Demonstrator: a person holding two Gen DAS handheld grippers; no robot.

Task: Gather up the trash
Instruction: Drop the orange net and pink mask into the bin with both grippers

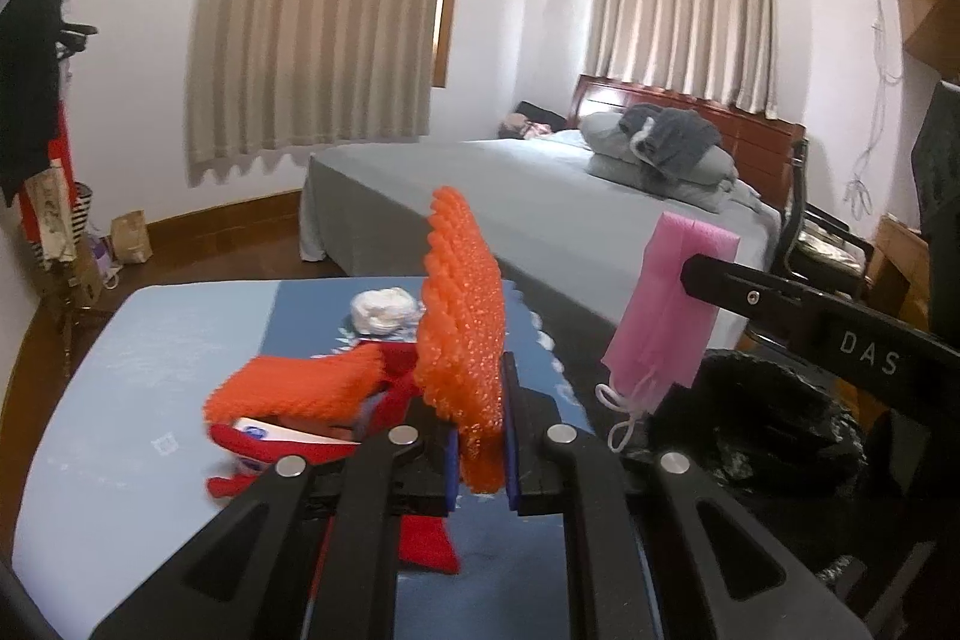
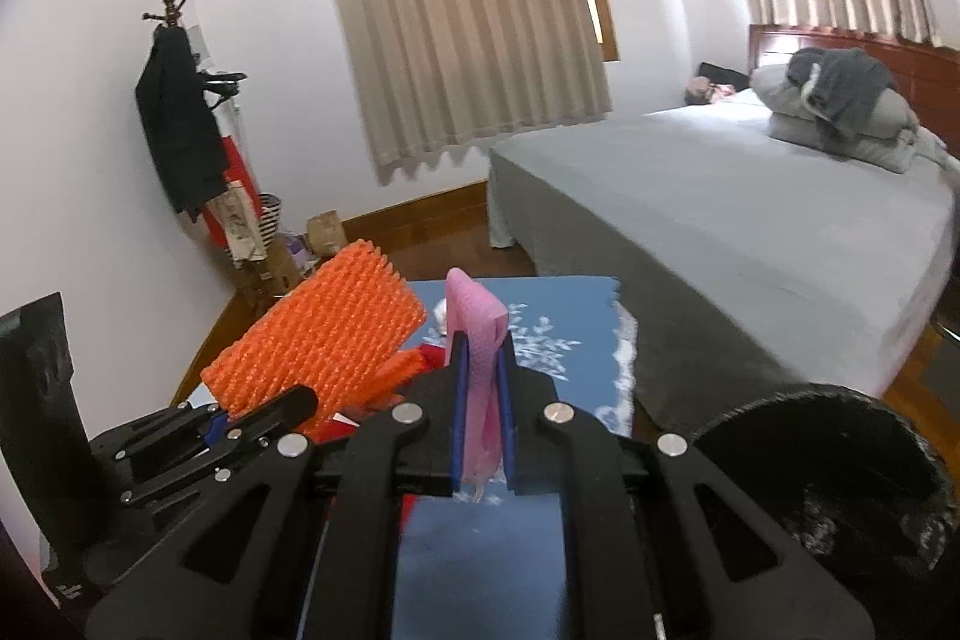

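Note:
My left gripper (image 1: pixel 480 451) is shut on an orange foam net sleeve (image 1: pixel 465 316) and holds it upright above the blue table (image 1: pixel 150 370); it also shows in the right wrist view (image 2: pixel 324 340). My right gripper (image 2: pixel 480 436) is shut on a pink face mask (image 2: pixel 477 334), seen hanging with its white ear loop in the left wrist view (image 1: pixel 672 316). A second orange foam net (image 1: pixel 294 388), a red wrapper (image 1: pixel 258 451) and a crumpled white tissue (image 1: pixel 384 310) lie on the table. A black trash bag (image 1: pixel 756 418) stands open at the right, its mouth in the right wrist view (image 2: pixel 840 466).
A bed (image 1: pixel 540 196) with grey sheets and pillows stands beyond the table. A coat rack (image 2: pixel 180 112) with dark clothes and paper bags (image 1: pixel 132 238) are by the left wall. A chair (image 1: pixel 822 232) stands to the right of the bed.

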